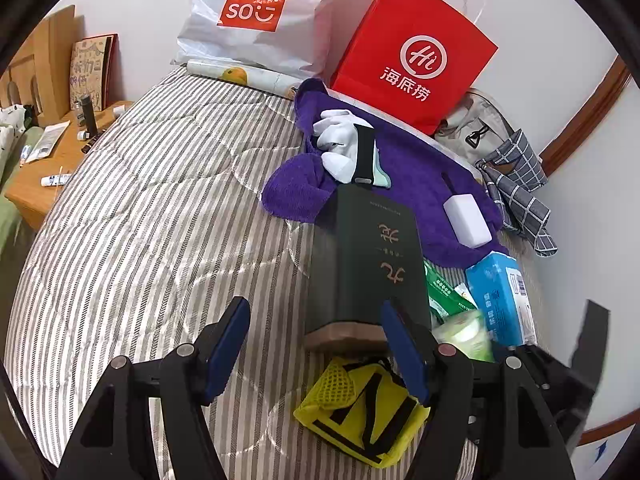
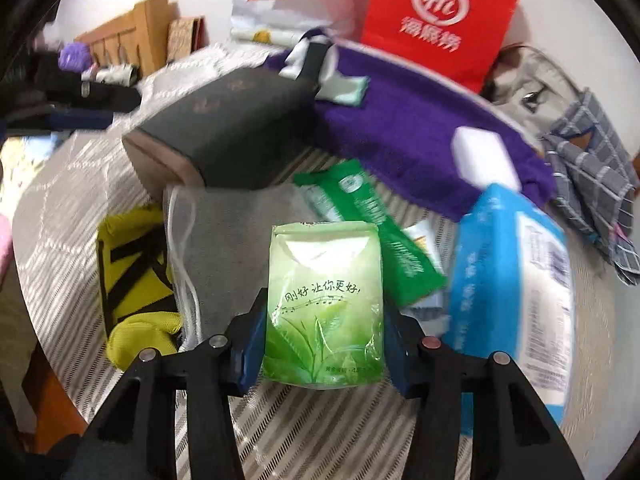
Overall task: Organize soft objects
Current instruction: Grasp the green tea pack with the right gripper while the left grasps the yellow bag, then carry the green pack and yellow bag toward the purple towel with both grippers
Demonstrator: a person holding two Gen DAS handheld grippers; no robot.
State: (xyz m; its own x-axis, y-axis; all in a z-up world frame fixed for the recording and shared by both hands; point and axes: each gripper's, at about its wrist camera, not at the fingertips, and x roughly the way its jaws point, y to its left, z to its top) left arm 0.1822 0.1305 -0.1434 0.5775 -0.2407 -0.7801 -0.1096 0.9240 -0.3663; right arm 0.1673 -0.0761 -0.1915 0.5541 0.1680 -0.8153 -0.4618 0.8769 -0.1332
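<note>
Through the left wrist camera, your left gripper (image 1: 316, 344) stands wide and empty, its pads either side of the near end of the dark book (image 1: 360, 256). The yellow pouch (image 1: 360, 416) lies just below that book, on the striped bedcover (image 1: 140, 220).

Through the right wrist camera, your right gripper (image 2: 324, 344) is closed on the green tissue pack (image 2: 324, 304), just in front of the book (image 2: 216, 132). The slick wrapper could slip from the pads, and the blue pack (image 2: 508, 280) beside it could be knocked aside.
</note>
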